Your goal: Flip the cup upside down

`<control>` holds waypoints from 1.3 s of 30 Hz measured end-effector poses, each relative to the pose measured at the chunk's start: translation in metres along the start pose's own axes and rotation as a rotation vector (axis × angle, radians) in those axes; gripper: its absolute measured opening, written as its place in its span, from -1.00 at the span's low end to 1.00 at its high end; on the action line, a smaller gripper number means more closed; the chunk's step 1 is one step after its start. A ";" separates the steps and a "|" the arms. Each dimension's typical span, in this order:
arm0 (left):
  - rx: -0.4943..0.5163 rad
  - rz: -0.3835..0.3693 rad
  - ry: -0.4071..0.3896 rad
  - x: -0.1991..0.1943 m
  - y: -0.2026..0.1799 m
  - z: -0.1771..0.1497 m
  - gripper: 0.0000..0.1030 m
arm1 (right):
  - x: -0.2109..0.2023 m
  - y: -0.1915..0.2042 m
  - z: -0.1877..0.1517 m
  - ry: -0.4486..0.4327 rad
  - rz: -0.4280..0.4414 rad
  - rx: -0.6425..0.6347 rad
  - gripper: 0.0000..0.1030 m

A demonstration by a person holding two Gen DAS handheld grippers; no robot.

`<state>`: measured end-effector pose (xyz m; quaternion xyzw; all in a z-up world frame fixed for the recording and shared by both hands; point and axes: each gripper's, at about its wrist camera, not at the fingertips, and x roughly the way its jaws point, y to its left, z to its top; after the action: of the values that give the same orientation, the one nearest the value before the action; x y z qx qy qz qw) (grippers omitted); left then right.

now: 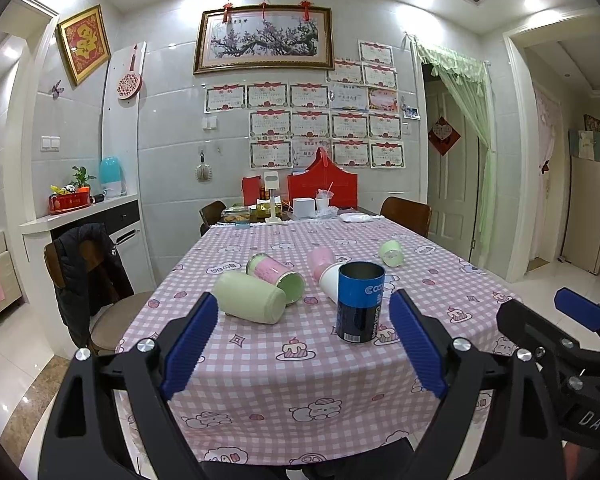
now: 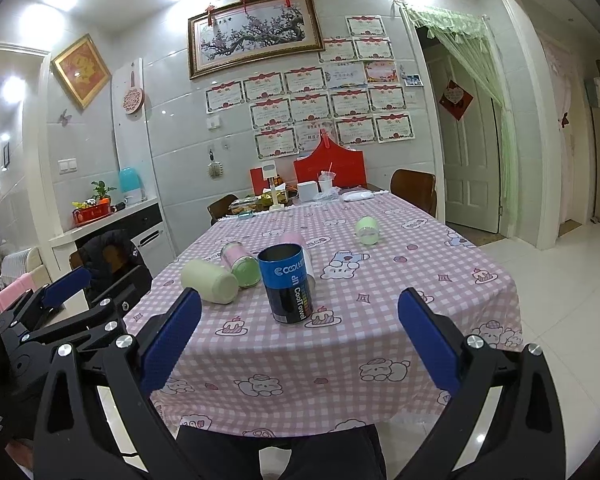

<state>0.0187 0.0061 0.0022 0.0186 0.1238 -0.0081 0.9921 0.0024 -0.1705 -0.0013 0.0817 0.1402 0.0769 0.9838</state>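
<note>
Left tongs [image 1: 304, 344]: released, blue ribbed pads spread wide and holding nothing; they sit off the near edge of the desk, aimed at the cluster of cups, which looks like a waiting pose before any reach.
Right tongs [image 2: 300, 344]: also released and empty, level with the left pair and just beside it; the blue tin falls almost centred between their pads, so I judge this pair the likelier to go in first.
Desk [image 1: 260, 380]: covered by a pink checked cloth with cartoon prints; the cloth overhangs the near edge, so anything dragged may ruck it.
Blue tin cup [image 2: 287, 284]: nearest of the task's things, standing upright with its open mouth up, close to the near edge. Standing mouth-up, it is the one that can be turned over; the flip is not yet done.
Pale green cup [image 1: 250, 297]: lying on its side left of the tin, closed base toward the camera.
Pink-and-green cup [image 1: 278, 279]: on its side just behind the pale green one, green-rimmed mouth toward the camera, touching or nearly so.
White cup [image 1: 332, 280]: on its side, partly hidden behind the tin; contact cannot be told.
Pink cup [image 1: 320, 258]: behind the white one, partly hidden.
Small green cup [image 1: 392, 252]: tipped over, well apart on the right.
Far end: boxes and a red bag, clear of the work.
</note>
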 end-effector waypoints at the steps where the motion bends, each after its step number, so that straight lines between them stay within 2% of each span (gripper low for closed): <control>1: -0.001 -0.001 0.000 0.000 0.000 0.000 0.68 | 0.000 0.000 0.000 -0.001 0.001 0.001 0.85; 39: 0.000 -0.002 0.002 0.002 0.002 -0.006 0.68 | -0.001 0.004 -0.004 0.004 0.001 -0.007 0.85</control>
<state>0.0193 0.0087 -0.0043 0.0183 0.1250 -0.0090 0.9919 0.0000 -0.1659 -0.0041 0.0782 0.1420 0.0779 0.9837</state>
